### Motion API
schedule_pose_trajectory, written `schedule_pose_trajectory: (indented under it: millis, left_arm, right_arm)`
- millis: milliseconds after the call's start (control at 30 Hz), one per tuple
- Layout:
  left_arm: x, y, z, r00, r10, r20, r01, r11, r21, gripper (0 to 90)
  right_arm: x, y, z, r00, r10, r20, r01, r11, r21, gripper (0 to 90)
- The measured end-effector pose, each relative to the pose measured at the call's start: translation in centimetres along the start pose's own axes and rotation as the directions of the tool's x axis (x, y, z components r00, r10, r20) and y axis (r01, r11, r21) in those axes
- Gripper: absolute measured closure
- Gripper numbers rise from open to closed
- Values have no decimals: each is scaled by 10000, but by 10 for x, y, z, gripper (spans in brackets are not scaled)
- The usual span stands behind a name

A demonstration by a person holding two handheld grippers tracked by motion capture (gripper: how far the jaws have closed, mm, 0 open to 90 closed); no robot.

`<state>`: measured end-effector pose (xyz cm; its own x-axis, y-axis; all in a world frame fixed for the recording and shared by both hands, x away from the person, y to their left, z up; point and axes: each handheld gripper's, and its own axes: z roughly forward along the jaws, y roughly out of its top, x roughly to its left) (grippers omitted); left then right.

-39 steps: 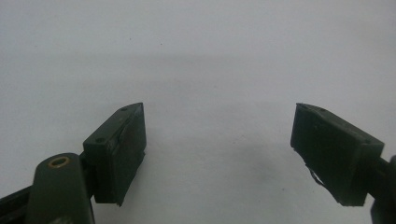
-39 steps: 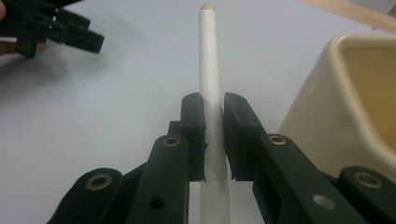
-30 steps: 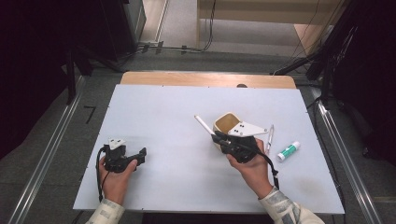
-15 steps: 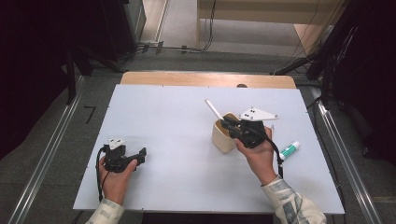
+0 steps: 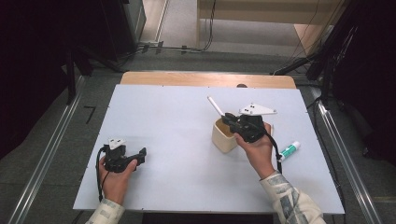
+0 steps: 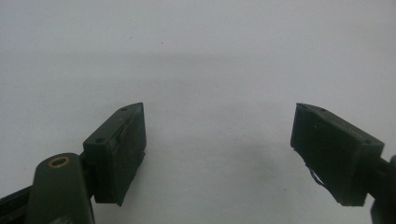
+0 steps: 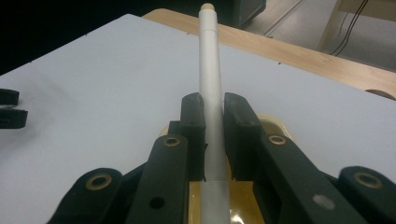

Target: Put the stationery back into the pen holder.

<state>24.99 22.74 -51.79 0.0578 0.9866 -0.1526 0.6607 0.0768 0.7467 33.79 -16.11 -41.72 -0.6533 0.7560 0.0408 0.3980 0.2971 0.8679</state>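
While the left gripper (image 5: 140,155) rests open and idle on the table (image 5: 177,121), the right gripper (image 5: 227,117), clamped on the white pen (image 5: 215,107), has carried it rightward over the beige cup (image 5: 223,138), likely for dropping in.

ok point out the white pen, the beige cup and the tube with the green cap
white pen (image 7: 208,70), right gripper view, mid barrel
beige cup (image 5: 223,141), high view, front wall
tube with green cap (image 5: 290,149), high view, white body
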Motion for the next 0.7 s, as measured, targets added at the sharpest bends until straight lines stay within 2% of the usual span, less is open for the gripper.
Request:
schedule_pose_trajectory:
  millis: [700]
  left_arm:
    - [0, 0, 0, 10000, -4, 31, 4, 10000, -1, 191]
  right_arm:
    - [-2, -4, 13, 9999, -35, 94, 31, 9990, 439, 767]
